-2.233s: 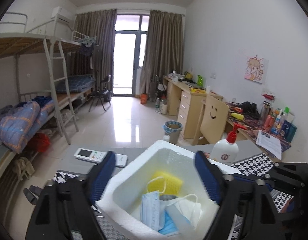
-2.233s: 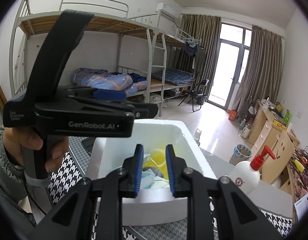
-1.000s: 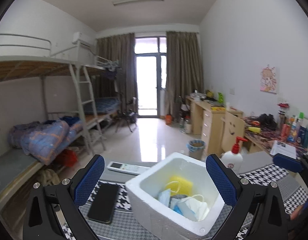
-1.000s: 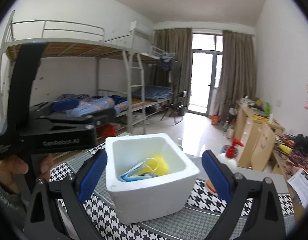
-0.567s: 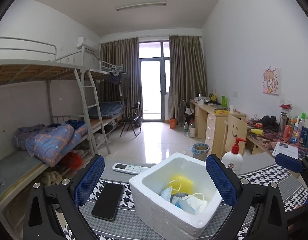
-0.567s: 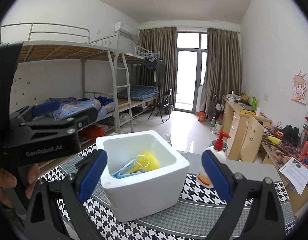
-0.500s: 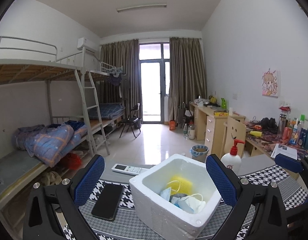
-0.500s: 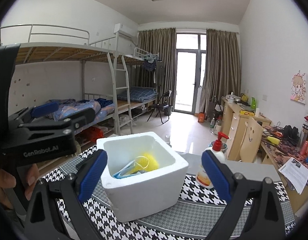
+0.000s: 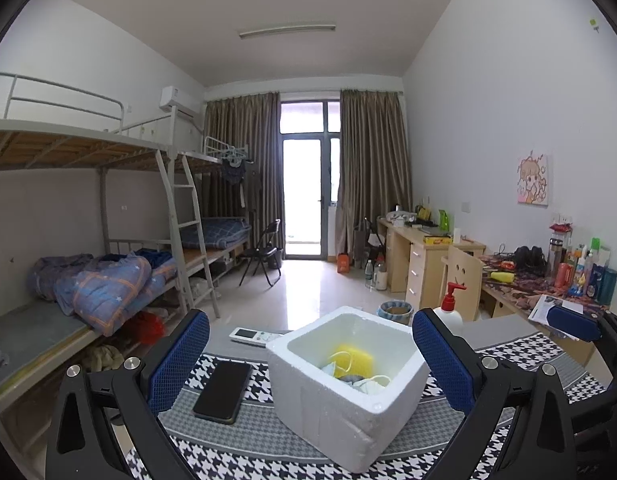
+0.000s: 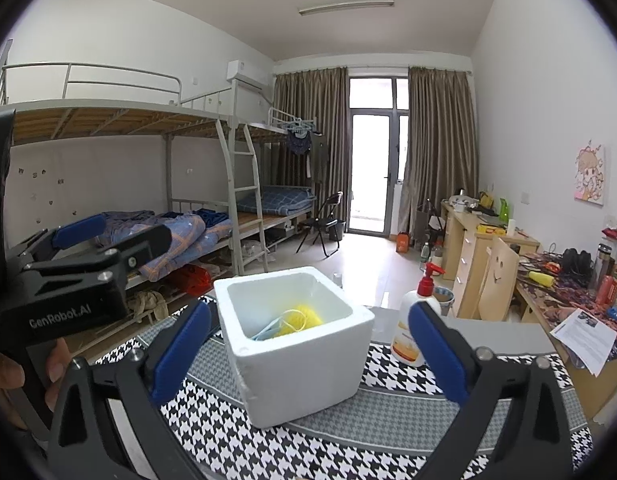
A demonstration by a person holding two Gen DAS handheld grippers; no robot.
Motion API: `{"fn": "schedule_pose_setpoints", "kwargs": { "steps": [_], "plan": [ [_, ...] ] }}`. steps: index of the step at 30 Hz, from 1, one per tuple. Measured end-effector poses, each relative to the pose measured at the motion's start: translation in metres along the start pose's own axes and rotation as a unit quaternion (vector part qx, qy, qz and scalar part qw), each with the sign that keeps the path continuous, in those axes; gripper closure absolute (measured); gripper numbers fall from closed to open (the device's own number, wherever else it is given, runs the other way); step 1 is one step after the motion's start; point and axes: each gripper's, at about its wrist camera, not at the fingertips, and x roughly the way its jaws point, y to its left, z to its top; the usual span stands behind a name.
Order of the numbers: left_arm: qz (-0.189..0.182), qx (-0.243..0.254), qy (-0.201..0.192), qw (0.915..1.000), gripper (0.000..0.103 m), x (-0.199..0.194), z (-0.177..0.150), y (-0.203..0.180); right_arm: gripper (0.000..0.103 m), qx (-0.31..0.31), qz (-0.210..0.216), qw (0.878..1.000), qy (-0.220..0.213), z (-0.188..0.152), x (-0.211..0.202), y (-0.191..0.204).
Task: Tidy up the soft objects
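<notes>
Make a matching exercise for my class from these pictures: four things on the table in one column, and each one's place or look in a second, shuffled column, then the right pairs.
Things
1. foam box
2. phone
3. pump bottle
4. remote control

Descriptions
A. white, lying at the table's far edge behind the box
B. upright, with a red pump top
C. white, holding a yellow sponge and face masks
D. black, lying flat on the houndstooth cloth

Pairs: 1-C, 2-D, 3-B, 4-A
</notes>
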Motion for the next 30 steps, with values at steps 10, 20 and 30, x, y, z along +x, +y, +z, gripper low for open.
{"fn": "schedule_pose_setpoints", "kwargs": {
  "steps": [10, 20, 30],
  "plan": [
    [-0.008, 0.020, -0.008, 0.9997, 0.001, -0.032, -0.011, -0.012, 0.000, 0.007, -0.015, 1.000, -0.010, -0.016, -0.039, 0.003],
    [-0.009, 0.019, -0.021, 0.9996, 0.001, -0.061, -0.026, -0.015, 0.000, -0.004, -0.025, 1.000, -0.019, -0.031, -0.067, 0.014],
    [-0.034, 0.013, -0.019, 0.9992, 0.001, -0.078, -0.051, -0.014, 0.000, 0.003, -0.028, 0.999, -0.016, -0.055, -0.076, 0.015]
  ]
}}
